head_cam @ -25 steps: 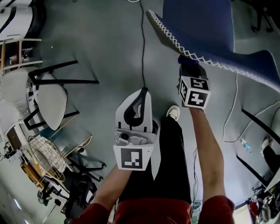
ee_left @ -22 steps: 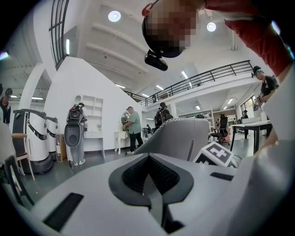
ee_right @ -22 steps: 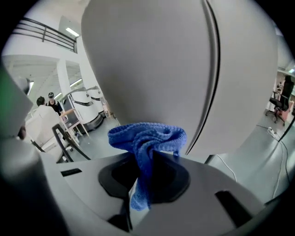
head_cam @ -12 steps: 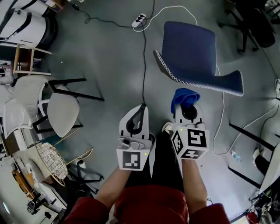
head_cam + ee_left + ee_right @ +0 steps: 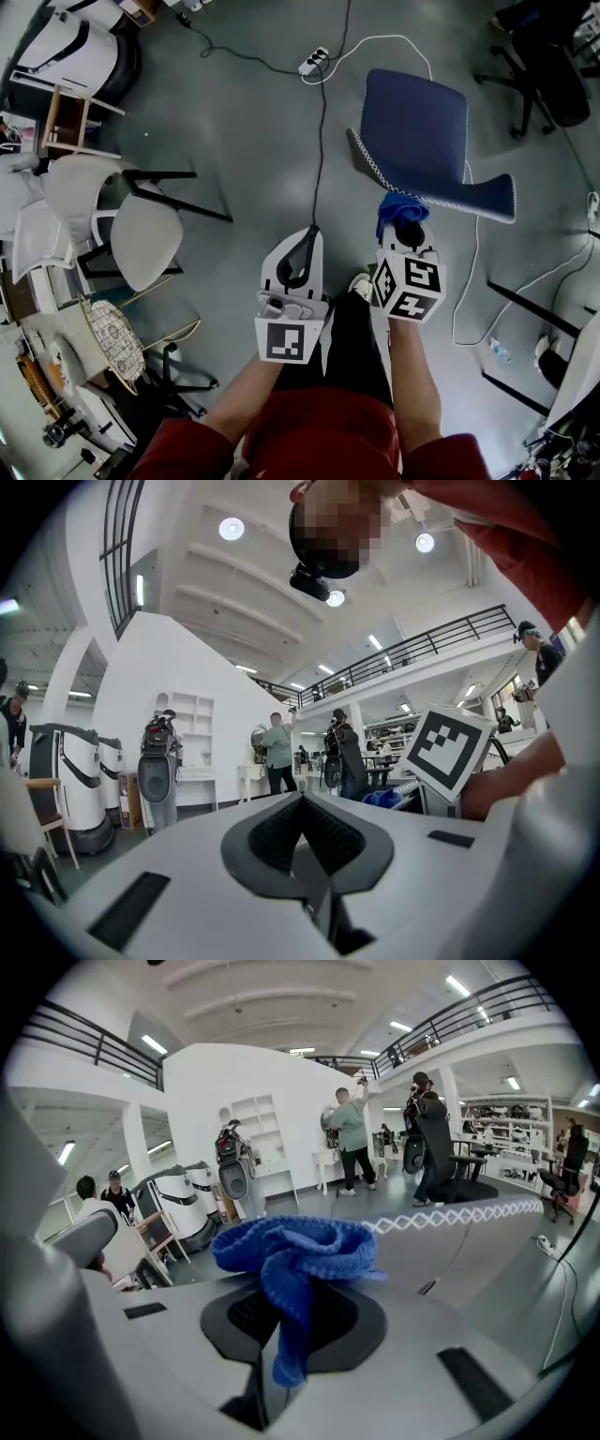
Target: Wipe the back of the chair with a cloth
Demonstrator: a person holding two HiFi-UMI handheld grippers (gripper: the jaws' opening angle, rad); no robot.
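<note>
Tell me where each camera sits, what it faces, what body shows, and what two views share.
Head view: on the head, facing steeply down; forearms, legs, left gripper, right gripper show.
Left gripper view: on that gripper, facing the hall; an arm shows.
Right gripper view: on that gripper, facing the chair past the cloth.
Shared: head and right gripper views show cloth, chair.

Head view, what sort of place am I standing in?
Probably a large lab or workshop hall: cables and a power strip on the grey floor, scattered chairs, and a mezzanine railing overhead.

Grey floor [image 5: 239,131], white chairs [image 5: 145,234], black cable [image 5: 320,150].
</note>
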